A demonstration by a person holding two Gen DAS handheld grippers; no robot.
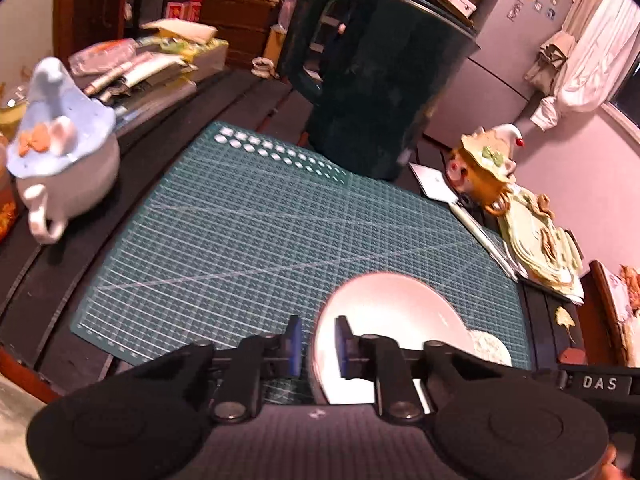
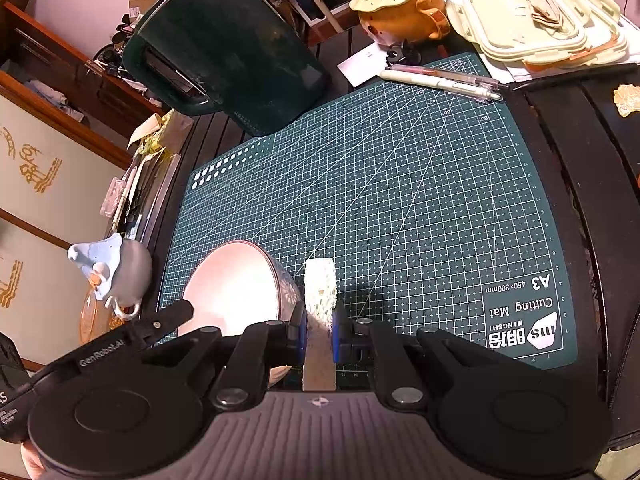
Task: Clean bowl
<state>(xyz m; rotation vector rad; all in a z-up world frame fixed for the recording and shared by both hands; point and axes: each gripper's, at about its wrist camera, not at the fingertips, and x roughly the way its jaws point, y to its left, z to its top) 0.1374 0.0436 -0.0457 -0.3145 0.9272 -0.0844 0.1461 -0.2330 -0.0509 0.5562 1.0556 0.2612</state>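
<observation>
Green mat (image 2: 400, 200): a gridded cutting mat that lies flat on a dark slatted table (image 2: 580, 160) and carries the work.
Bowl (image 2: 232, 284): pale inside, with a blue flower pattern on its outer wall; it stands at the near edge of the mat, tipped so that its opening faces up and toward the left gripper.
Left gripper (image 1: 318, 344): its blue pads straddle the near rim of the bowl, one outside the wall and one inside, drawn together on the rim and gripping it.
Right gripper (image 2: 320, 328): jaws nearly together, clamped on the lower end of a sponge (image 2: 320, 284).
Sponge: a pale, porous strip that stands upright out of the right gripper's pads, just beside the patterned outer wall of the bowl; whether it touches the wall cannot be told.
Dark green jug (image 2: 224, 40): large, with a handle; it stands at the far edge of the mat, well apart from the bowl.
Blue-lidded pot (image 1: 60, 152): white with a curled handle, off the mat on the left gripper's side.
Yellow pot (image 2: 400, 4): lidded, with a green bow on top, beyond the far corner of the mat.
Pens (image 2: 440, 80): two lie side by side along the far edge of the mat.
Pale green lids (image 2: 532, 12): stacked beside the yellow pot, off the mat.
</observation>
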